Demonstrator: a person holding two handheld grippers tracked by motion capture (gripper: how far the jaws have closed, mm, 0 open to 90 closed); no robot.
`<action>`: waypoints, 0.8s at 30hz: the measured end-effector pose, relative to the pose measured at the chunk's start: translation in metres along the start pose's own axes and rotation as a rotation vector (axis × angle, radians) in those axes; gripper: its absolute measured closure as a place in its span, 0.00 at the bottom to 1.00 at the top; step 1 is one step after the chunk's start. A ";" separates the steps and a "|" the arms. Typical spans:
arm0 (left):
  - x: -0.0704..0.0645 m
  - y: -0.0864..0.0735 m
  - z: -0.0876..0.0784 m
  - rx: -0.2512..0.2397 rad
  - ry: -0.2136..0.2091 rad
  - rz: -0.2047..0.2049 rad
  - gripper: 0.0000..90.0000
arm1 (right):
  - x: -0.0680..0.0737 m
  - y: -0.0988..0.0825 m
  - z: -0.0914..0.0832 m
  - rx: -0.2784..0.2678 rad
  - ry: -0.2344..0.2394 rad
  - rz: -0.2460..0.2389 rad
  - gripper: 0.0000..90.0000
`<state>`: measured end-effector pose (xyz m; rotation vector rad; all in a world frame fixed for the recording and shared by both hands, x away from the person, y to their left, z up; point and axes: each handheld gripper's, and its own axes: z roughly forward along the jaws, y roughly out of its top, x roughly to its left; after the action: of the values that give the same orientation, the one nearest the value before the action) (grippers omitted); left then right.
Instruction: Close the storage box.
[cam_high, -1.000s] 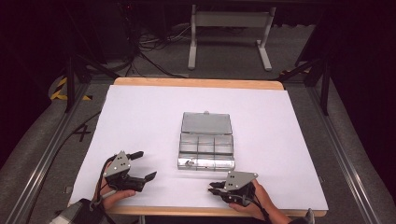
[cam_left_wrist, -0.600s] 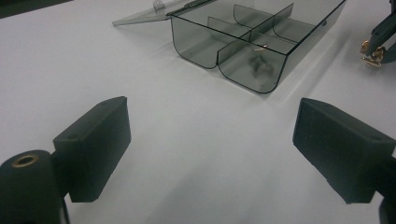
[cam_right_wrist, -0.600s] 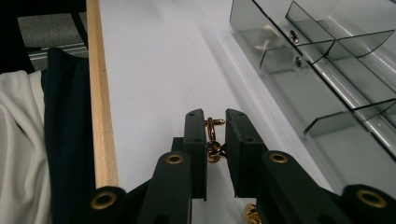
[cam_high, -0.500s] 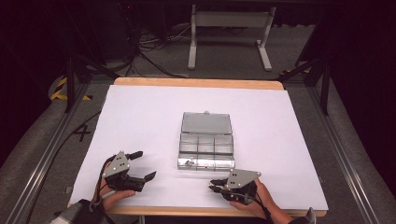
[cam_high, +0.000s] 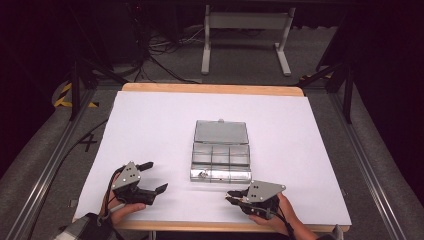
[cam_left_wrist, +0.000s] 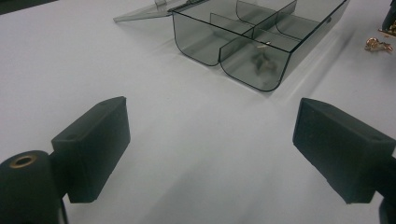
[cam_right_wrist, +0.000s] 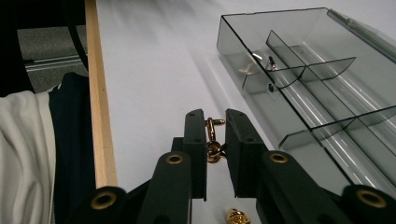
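High view: fixed above the near table (cam_high: 150, 125) edge, looking forward and down, far enough to take in the whole tabletop. Left gripper view: low, close over the surface, facing the clear compartment box (cam_left_wrist: 252, 42) (from its left). Right gripper view: likewise low, facing the near table edge. All three share that box (cam_high: 220, 156) (cam_right_wrist: 317, 79).

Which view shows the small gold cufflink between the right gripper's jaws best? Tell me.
The right gripper view: the small gold cufflink sits close and sharp, pinched between the right gripper's black jaws. The left gripper view catches a tiny gold piece at its right edge, maybe this one. From the high view it is too small to make out.
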<state>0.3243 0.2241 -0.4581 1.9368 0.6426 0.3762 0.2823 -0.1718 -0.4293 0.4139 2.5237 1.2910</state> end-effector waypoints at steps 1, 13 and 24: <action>0.000 0.000 0.000 -0.001 0.000 0.000 0.13 | -0.001 0.001 -0.001 -0.003 -0.001 0.004 0.89; 0.001 0.000 -0.001 -0.009 -0.001 -0.001 0.13 | -0.014 0.018 -0.009 -0.060 -0.051 0.003 0.89; 0.001 0.000 -0.001 -0.002 -0.005 0.006 0.12 | -0.026 0.030 -0.007 -0.099 -0.080 0.009 0.89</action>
<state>0.3249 0.2253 -0.4578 1.9377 0.6333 0.3748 0.3077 -0.1695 -0.3977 0.4466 2.3833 1.3680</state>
